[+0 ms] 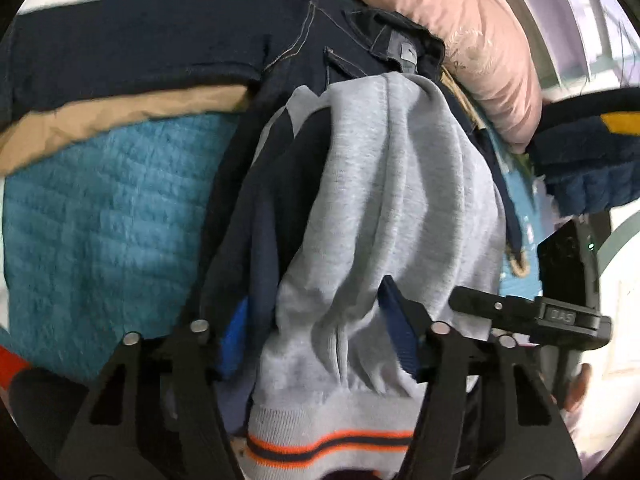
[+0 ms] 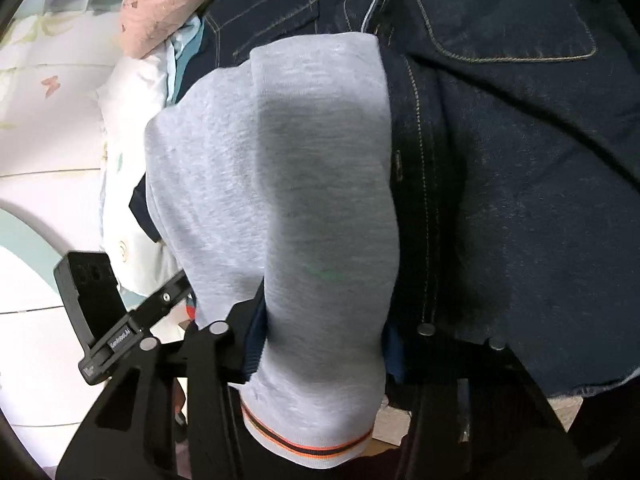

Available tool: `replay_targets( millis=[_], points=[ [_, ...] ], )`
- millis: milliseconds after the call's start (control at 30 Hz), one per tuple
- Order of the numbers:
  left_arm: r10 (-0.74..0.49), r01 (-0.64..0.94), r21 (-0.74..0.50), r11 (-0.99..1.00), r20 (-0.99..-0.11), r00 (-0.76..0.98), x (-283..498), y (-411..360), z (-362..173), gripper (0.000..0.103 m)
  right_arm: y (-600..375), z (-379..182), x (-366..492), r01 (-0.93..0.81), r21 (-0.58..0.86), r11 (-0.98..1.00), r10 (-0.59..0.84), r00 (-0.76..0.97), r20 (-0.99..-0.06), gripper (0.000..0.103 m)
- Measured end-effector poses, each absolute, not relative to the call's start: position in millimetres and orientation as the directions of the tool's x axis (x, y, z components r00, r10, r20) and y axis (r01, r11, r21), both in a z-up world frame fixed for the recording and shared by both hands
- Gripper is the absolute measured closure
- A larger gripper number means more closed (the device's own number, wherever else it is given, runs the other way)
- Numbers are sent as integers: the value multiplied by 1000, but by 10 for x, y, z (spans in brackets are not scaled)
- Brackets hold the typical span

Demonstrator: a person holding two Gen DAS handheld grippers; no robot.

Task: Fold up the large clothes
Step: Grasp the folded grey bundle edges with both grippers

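Gripping the grey sweater (image 1: 384, 184) with both tongs: left tongs (image 1: 316, 340) pinch its bunched hem, right tongs (image 2: 316, 344) clamp a sleeve-like fold. It drapes over dark jeans (image 2: 520, 160). Left view alone shows a teal blanket (image 1: 100, 220) and a pink pillow (image 1: 460, 32); right view alone, a mount (image 2: 116, 336) reading "GenRobot.AI".

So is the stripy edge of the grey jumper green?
No, the grey jumper has orange and dark stripes on its ribbed edge.
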State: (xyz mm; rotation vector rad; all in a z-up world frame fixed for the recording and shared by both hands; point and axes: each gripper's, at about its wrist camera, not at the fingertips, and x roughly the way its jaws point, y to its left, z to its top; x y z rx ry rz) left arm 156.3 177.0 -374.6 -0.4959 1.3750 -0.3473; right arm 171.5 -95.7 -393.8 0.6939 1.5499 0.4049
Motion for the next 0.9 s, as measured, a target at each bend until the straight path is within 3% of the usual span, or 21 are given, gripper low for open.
replay_targets(
  millis=[233,333,500,633,767,900],
  points=[
    [-540,-31,-546,837,-835,106,1474,1530,-3721,49,-1135,-3615,1695,134,566,813,566,42,-823,62],
    [-501,-21,-506,862,-859,108,1519,1442,-3807,43,-1227,-3780,1733,146,552,821,555,27,-831,60],
    [-443,-18,-450,893,-886,137,1545,1477,-3716,34,-1237,-4044,1755,178,513,840,520,7,-854,41],
    [-459,7,-463,886,-876,151,1542,1501,-3709,25,-1277,-4104,1762,185,508,841,516,3,-856,34],
    [-466,-8,-470,883,-876,125,1610,1513,-3852,21,-1309,-4181,1728,206,510,835,520,6,-854,19],
    [-389,53,-385,921,-911,137,1605,1459,-3837,12,-1336,-4285,1704,240,528,815,542,6,-840,12]
  ],
)
